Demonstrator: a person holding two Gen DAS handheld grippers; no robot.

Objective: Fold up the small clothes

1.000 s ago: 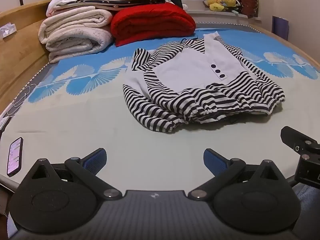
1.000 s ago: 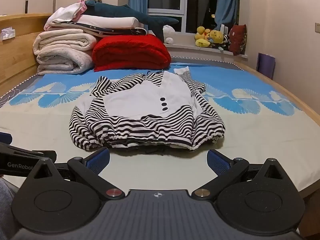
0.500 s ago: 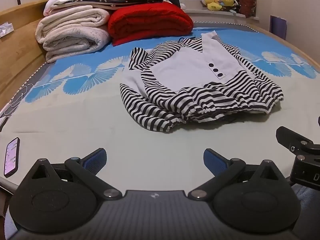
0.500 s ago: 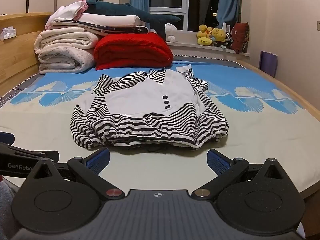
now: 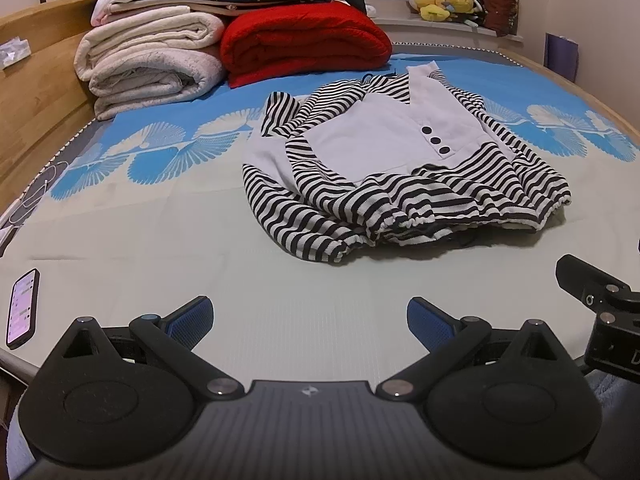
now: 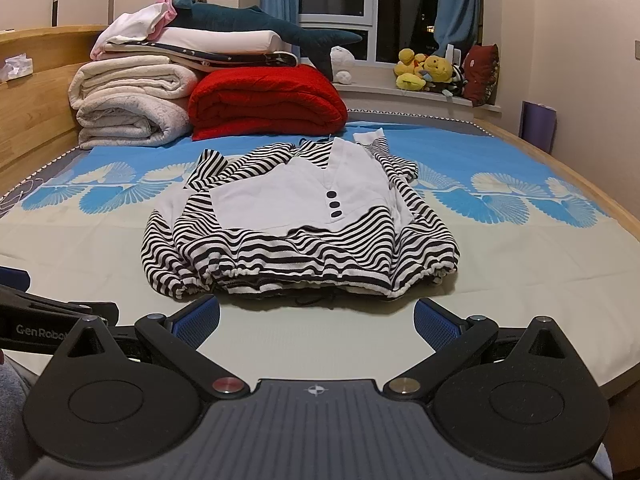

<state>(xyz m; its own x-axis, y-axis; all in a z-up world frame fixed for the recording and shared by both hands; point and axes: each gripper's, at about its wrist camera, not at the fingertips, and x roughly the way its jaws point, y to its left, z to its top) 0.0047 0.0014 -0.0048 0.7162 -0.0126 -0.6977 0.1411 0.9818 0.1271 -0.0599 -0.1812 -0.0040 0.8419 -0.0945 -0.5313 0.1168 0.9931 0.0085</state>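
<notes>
Both grippers, left (image 5: 308,316) and right (image 6: 317,318), have edged nearer the striped top (image 6: 300,220), spread wide, empty.

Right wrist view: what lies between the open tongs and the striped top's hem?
Only bare pale bedsheet separates the right tongs from the striped top; its dark drawstring trails from the hem. The right wrist view shows it.

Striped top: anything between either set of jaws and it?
Nothing visible. Only bare bed sheet lies between the open right gripper, the open left gripper and the black-and-white striped top.
</notes>
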